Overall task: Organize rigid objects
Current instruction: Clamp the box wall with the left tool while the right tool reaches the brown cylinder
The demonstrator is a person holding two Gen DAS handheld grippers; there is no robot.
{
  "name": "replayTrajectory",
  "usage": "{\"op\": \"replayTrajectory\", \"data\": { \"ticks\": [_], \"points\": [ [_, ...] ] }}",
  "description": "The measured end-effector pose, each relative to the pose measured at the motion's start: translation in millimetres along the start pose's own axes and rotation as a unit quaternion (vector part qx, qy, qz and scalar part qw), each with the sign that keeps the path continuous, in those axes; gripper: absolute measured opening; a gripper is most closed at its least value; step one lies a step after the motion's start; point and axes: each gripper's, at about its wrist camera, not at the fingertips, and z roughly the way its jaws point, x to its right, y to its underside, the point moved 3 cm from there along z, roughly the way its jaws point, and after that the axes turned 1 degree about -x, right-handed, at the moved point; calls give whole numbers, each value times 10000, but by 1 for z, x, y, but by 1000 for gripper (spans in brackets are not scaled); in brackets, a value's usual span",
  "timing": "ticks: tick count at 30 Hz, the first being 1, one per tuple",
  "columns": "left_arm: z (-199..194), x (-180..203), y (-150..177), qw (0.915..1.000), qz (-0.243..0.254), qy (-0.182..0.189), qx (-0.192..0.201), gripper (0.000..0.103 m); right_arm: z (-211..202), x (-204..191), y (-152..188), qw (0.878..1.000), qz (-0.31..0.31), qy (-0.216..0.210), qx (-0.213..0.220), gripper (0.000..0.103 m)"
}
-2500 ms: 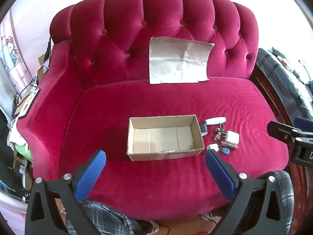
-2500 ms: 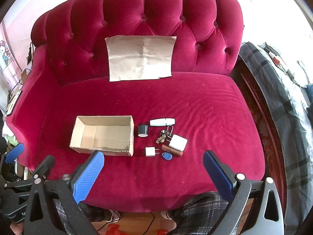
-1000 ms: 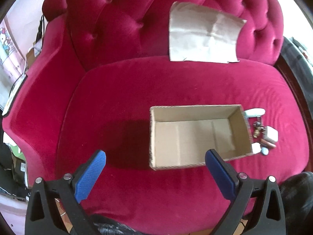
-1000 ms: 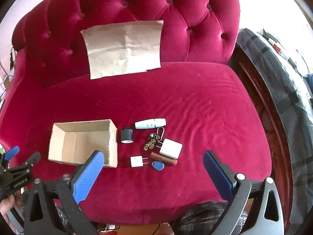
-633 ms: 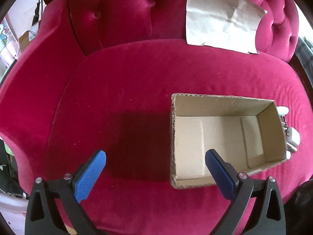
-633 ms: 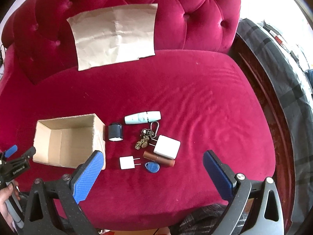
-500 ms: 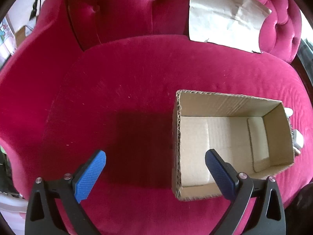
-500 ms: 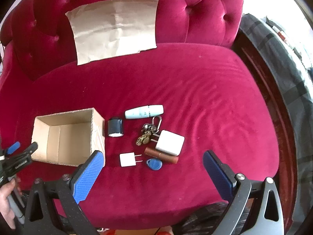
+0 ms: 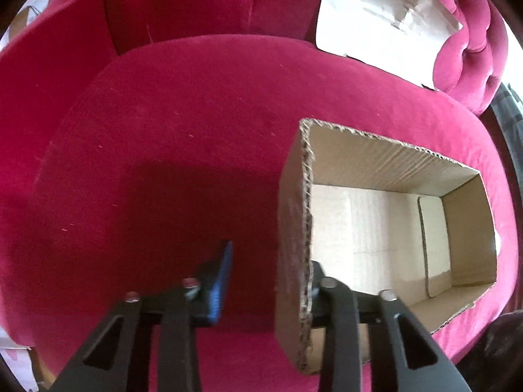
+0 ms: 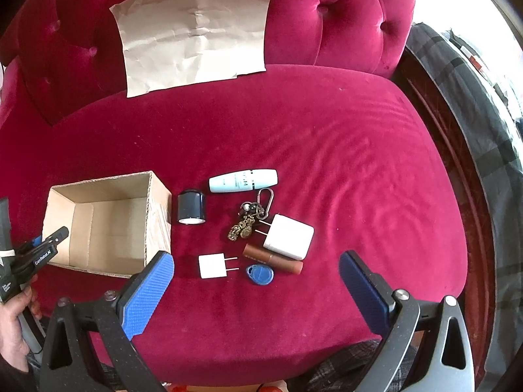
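Observation:
An open, empty cardboard box (image 9: 294,228) sits on the red sofa seat. My left gripper (image 9: 271,256) straddles its left end wall, one finger outside and one inside. Its jaws are closing, and the outer blue pad (image 9: 220,281) still stands clear of the wall. In the right wrist view the box (image 10: 160,215) is at the left. Right of it lie a dark cap (image 10: 191,208), a pale blue tube (image 10: 243,180), a key ring (image 10: 250,219), a white charger (image 10: 287,236), a brown tube (image 10: 273,258), a small white plug (image 10: 212,266) and a blue fob (image 10: 260,274). My right gripper (image 10: 255,258) hangs open above them.
A creased brown paper sheet (image 10: 196,36) leans on the tufted sofa back. A plaid blanket (image 10: 474,130) lies beyond the sofa's right edge. A hand (image 10: 13,320) holds the left gripper at the box's left end.
The left gripper has come down to the box's left end wall and its jaws have narrowed around it. The right gripper has sunk a little toward the small objects.

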Motion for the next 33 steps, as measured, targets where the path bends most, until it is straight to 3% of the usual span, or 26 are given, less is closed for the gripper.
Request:
{"op": "replayTrajectory", "data": {
  "ticks": [2, 7, 24, 33],
  "points": [
    [4, 4, 3, 10000, 79, 57, -2, 18, 1, 0, -1, 10000, 15, 5, 10, 103],
    [4, 8, 5, 9998, 173, 103, 87, 8, 2, 2, -2, 10000, 8, 45, 26, 103],
    [6, 10, 4, 9997, 156, 55, 200, 6, 21, 26, -7, 9996, 179, 199, -86, 103],
    [-1, 7, 11, 9996, 149, 107, 201, 6, 51, 26, 0, 9990, 260, 107, -338, 103]
  ]
}}
